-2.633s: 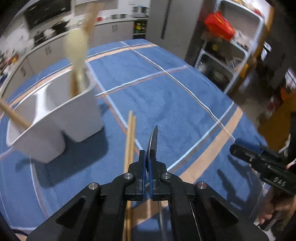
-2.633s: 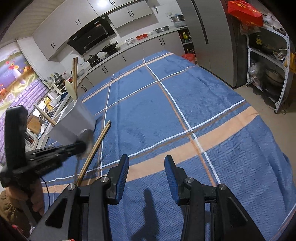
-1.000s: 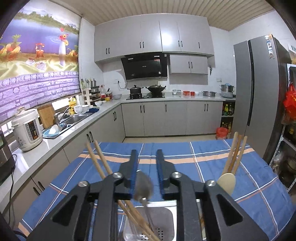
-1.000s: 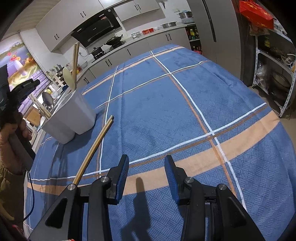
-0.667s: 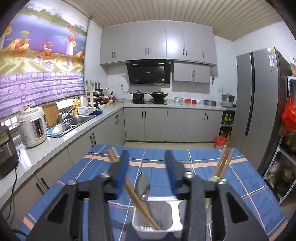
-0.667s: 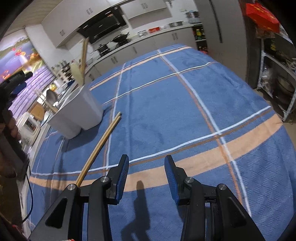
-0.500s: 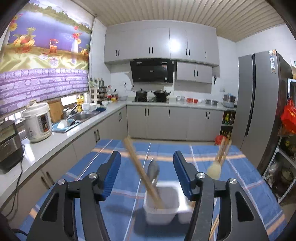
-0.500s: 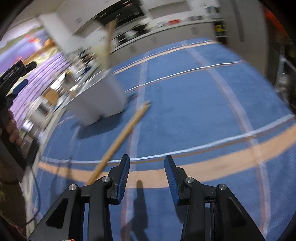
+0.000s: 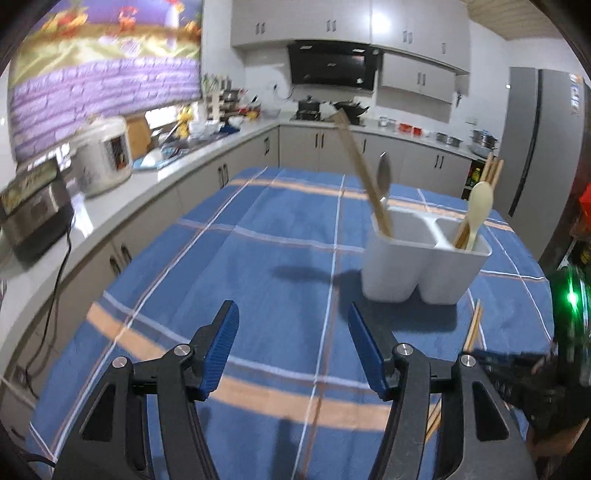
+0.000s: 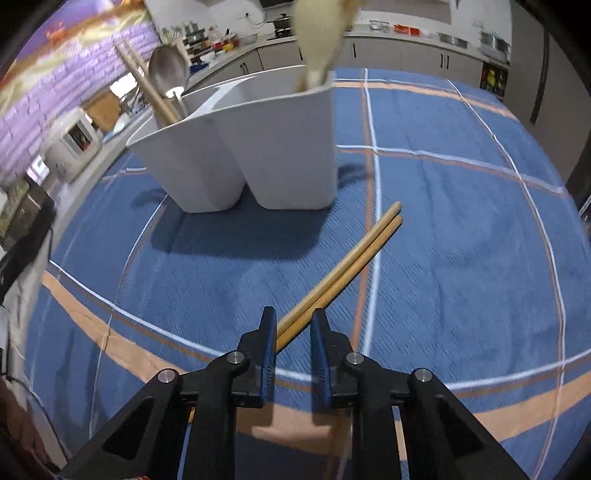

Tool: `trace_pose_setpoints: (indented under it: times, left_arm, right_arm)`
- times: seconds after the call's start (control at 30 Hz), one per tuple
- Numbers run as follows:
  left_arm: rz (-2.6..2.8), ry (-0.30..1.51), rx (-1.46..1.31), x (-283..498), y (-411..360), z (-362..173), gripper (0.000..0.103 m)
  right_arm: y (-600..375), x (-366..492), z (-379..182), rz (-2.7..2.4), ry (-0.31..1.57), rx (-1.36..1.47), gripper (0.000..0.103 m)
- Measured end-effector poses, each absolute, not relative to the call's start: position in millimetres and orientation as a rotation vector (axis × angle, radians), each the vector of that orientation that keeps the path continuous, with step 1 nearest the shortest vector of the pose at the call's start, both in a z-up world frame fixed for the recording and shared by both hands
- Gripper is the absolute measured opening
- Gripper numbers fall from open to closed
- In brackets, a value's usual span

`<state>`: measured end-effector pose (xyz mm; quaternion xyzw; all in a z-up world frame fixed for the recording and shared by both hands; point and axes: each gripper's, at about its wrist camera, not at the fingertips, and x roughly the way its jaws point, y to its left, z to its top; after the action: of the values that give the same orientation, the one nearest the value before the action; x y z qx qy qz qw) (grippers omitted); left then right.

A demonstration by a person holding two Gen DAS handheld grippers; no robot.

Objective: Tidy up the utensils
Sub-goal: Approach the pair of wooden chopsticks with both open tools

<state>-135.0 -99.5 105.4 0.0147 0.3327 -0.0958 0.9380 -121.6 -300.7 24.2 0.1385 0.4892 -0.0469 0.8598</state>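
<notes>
Beside the holder (image 10: 258, 147) (spoons, chopsticks inside), both hand-held grippers (image 9: 291, 350) (image 10: 293, 343) gape empty.

Left tongs (image 9: 291, 345) gape wide above tablecloth (image 9: 258, 266), white caddy (image 9: 424, 266) beyond.

One white holder (image 10: 258, 155) with two cups is seen, one metal spoon (image 10: 168, 70), one cream spoon (image 10: 319, 26), and two loose chopsticks (image 10: 343, 264).
</notes>
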Motion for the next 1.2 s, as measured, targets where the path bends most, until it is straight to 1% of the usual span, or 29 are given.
trace_pose_setpoints:
  times: [0.03, 0.13, 0.2, 0.3, 0.43, 0.53, 0.7, 0.77, 0.83, 0.9, 0.93, 1.03, 1.13, 1.2]
  left_arm:
    - [-0.193, 0.689, 0.022, -135.2, -97.3, 104.6, 0.060]
    - [-0.189, 0.716, -0.010, -137.5, -89.7, 101.2, 0.060]
    - [-0.201, 0.737, -0.027, -135.7, -89.1, 99.5, 0.060]
    - [-0.229, 0.755, -0.042, -134.6, -94.6, 96.7, 0.060]
    - [-0.298, 0.787, 0.003, -136.6, -112.6, 91.1, 0.060]
    - [-0.351, 0.819, 0.046, -139.2, -124.5, 83.4, 0.060]
    - [-0.344, 0.815, 0.063, -141.2, -120.4, 84.5, 0.060]
    - [-0.324, 0.820, 0.059, -140.1, -112.2, 85.6, 0.060]
    - [-0.313, 0.826, 0.051, -138.0, -106.3, 86.1, 0.060]
    - [-0.301, 0.831, 0.043, -136.2, -101.0, 86.4, 0.060]
    - [-0.300, 0.832, 0.034, -135.0, -99.1, 86.7, 0.060]
    - [-0.307, 0.831, 0.011, -133.2, -99.0, 88.1, 0.060]
    - [-0.337, 0.830, -0.002, -132.8, -104.3, 89.7, 0.060]
    - [-0.361, 0.832, 0.009, -134.6, -111.3, 89.4, 0.060]
  right_arm:
    - [-296.6, -118.0, 24.5, -0.086, 1.036, 0.287, 0.017]
    - [-279.3, -111.4, 23.0, 0.000, 1.057, 0.286, 0.016]
    - [-279.2, -115.3, 20.7, 0.074, 1.072, 0.357, 0.016]
    - [-290.9, -134.4, 19.9, -0.041, 1.075, 0.317, 0.017]
    - [-313.1, -153.7, 18.3, -0.205, 1.093, 0.278, 0.018]
    - [-324.0, -158.4, 18.4, -0.138, 1.058, 0.405, 0.018]
    - [-292.2, -124.2, 16.8, -0.059, 1.048, 0.377, 0.026]
    - [-280.0, -106.0, 11.6, -0.064, 1.060, 0.336, 0.034]
    - [-263.6, -94.1, 9.2, -0.088, 1.060, 0.272, 0.038]
    - [-254.9, -93.2, 11.4, -0.099, 1.077, 0.231, 0.037]
    - [-254.4, -95.7, 11.2, -0.099, 1.086, 0.226, 0.032]
    - [-268.7, -122.6, 15.3, -0.163, 1.092, 0.231, 0.029]
    - [-298.6, -154.1, 14.8, -0.256, 1.119, 0.272, 0.029]
    - [-317.7, -178.6, 15.4, -0.328, 1.135, 0.274, 0.032]
